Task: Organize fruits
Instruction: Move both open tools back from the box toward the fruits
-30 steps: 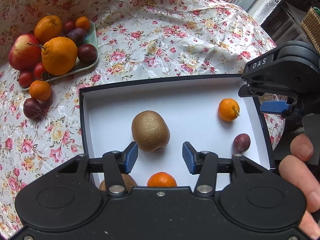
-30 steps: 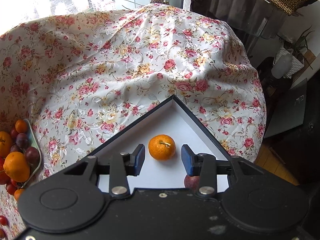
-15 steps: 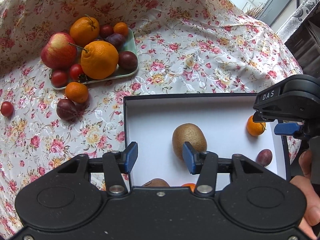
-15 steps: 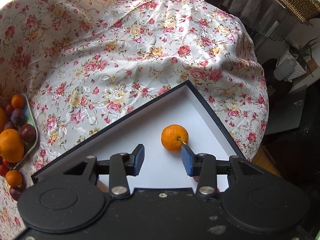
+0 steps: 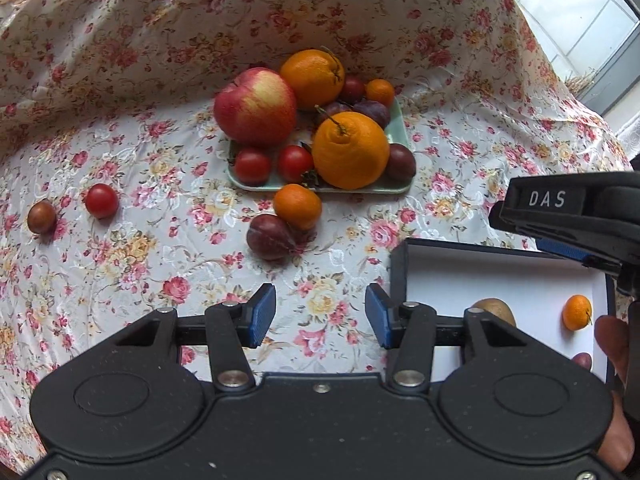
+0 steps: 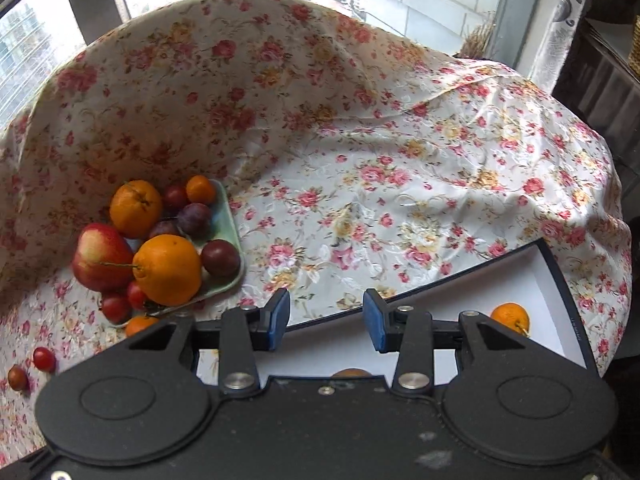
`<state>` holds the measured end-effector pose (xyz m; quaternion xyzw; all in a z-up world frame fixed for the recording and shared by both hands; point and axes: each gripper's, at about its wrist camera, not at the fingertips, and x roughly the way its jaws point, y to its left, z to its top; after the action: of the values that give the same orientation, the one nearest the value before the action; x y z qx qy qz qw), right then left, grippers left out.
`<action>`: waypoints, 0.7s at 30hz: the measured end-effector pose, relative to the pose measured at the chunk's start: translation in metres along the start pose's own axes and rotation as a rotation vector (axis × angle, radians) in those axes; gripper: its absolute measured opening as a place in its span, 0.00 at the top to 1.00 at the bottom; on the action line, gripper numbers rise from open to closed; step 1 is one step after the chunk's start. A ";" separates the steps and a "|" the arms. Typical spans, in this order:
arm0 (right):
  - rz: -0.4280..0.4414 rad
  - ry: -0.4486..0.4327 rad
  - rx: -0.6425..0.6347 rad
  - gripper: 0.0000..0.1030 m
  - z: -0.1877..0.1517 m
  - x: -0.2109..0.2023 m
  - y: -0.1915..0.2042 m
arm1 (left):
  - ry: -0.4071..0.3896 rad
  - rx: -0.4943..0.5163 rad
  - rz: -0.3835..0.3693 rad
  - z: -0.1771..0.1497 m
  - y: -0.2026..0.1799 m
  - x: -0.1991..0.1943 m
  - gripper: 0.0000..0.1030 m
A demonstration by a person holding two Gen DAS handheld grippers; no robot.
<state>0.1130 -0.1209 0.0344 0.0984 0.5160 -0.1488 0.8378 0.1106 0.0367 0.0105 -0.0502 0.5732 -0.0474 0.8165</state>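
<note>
Both sets of jaws parted and empty: left gripper (image 5: 320, 314) now over the flowered cloth on the worktop (image 5: 132, 248), no longer over the black-rimmed white box (image 5: 500, 280); right gripper (image 6: 324, 320) swung the same way, straddling the box edge (image 6: 556, 276). Likely a return for more fruit. Kiwi (image 5: 494, 310) and small mandarin (image 5: 577, 312) lying in the box. Nearer the left jaws, a loose dark plum (image 5: 269, 237) and mandarin (image 5: 297, 206) on the cloth; beyond, the pale green tray (image 5: 360, 189) heaped with apple (image 5: 255, 106), oranges, tomatoes. Readable: "DAS" on the right gripper's body (image 5: 547, 199).
</note>
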 end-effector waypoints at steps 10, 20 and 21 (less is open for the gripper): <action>0.099 0.125 -0.055 0.58 -0.013 0.023 0.084 | 0.026 -0.165 0.114 0.015 0.092 0.005 0.45; 0.038 0.179 -0.024 0.59 -0.019 0.061 0.125 | 0.080 -0.239 0.142 0.013 0.146 0.009 0.45; 0.021 0.180 -0.023 0.59 -0.020 0.065 0.128 | 0.087 -0.248 0.139 0.012 0.151 0.010 0.45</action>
<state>0.1686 -0.0046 -0.0309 0.1071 0.5897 -0.1248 0.7907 0.1286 0.1851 -0.0149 -0.1089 0.6117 0.0783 0.7796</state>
